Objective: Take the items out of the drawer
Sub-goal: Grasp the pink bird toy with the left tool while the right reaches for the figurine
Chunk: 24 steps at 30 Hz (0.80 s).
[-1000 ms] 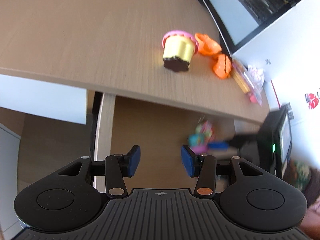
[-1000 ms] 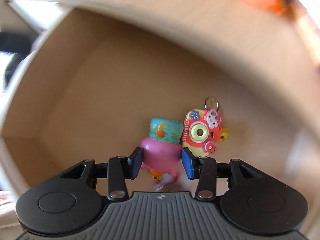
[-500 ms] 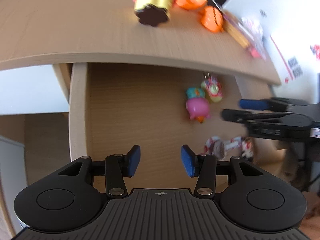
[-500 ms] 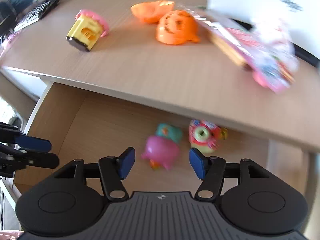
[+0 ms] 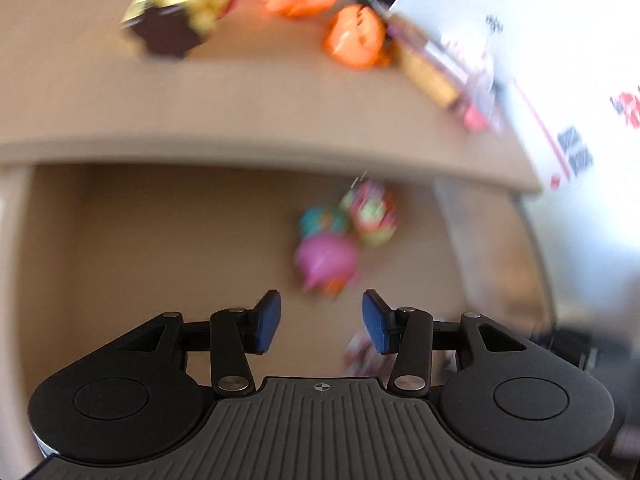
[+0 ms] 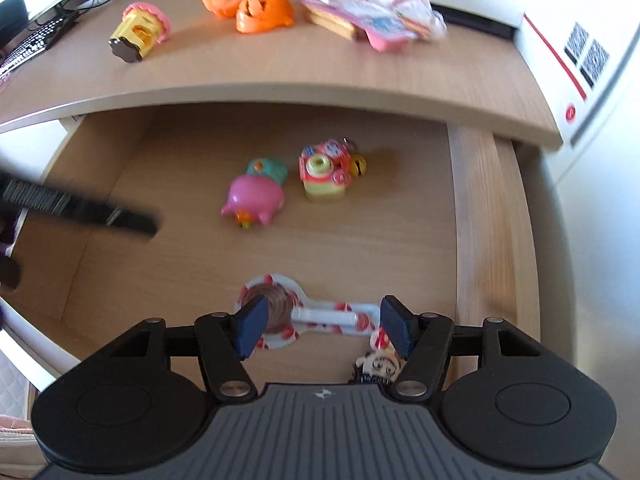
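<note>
Reaching with two open, empty grippers over an open drawer [image 6: 476,216] of small toys

The left gripper [image 5: 321,322] is aimed at a pink toy [image 5: 326,262] touching a toy camera [image 5: 372,216]; the view is blurred, so closing its jaws now could knock or miss the toy. The right gripper [image 6: 322,326] hangs with jaws spread above a flat spoon-shaped toy [image 6: 304,314], which may be hard to pinch off the drawer floor. More toys lie on the table [image 6: 280,68] above
</note>
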Motion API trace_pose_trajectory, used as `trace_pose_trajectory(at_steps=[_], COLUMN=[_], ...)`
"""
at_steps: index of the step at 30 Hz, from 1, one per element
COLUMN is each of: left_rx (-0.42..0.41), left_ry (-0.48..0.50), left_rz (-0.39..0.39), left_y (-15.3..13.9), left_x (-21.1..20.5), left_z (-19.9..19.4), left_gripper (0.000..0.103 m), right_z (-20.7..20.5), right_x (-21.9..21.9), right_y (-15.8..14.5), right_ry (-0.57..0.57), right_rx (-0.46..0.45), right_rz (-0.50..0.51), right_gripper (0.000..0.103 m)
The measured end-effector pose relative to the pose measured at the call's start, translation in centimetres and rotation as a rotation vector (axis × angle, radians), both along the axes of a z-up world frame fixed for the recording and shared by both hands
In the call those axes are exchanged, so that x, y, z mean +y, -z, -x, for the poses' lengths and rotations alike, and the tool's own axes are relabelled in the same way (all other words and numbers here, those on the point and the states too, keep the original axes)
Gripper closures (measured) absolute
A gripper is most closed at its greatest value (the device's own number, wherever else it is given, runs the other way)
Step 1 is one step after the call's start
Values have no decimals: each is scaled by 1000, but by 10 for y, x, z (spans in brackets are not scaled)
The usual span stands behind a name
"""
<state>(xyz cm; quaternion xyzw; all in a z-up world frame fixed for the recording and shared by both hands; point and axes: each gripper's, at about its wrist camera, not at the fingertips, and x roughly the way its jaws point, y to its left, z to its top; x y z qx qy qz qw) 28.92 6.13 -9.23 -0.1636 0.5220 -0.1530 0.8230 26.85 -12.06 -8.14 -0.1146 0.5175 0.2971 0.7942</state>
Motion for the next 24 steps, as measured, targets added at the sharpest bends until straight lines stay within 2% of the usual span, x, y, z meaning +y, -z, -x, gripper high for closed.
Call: trace_pose_trajectory(at_steps=[1,3,8,10,12,19,21,23,24], left_rx=[-19,-42,7,7,9,-9,-17,-23,-22], left_ry=[-10,-25,-47,-40,-34,4,7,19,29], left_rz=[-6,-64,-147,-151,-150,-142,-132,-119,-105], left_y=[2,7,27,31,33,40,42,44,45], left_x=[-8,-23,-36,-37,-38,-45,-46,-48,-48], left_z=[-7,-19,-36,-39,-42,-41,-42,-42,-42], left_gripper=[54,54,51,41,38,36,39,49,57], right_z=[3,4,3,1,1,-13,-14,-15,-15], right_x=[-1,0,-8,-11,-12,2,5,8,8], right_y=[-2,2,2,2,-1,0,1,4,4], right_ry=[-4,-12,-20,-10,-5,-35,-41,-49,-52], right_rx=[1,2,13,15,12,7,1,3,5], right_rz=[0,-1,-17,-27,-26,-4,6,17,22], right_gripper=[40,40,40,40,40,40,39,39,39])
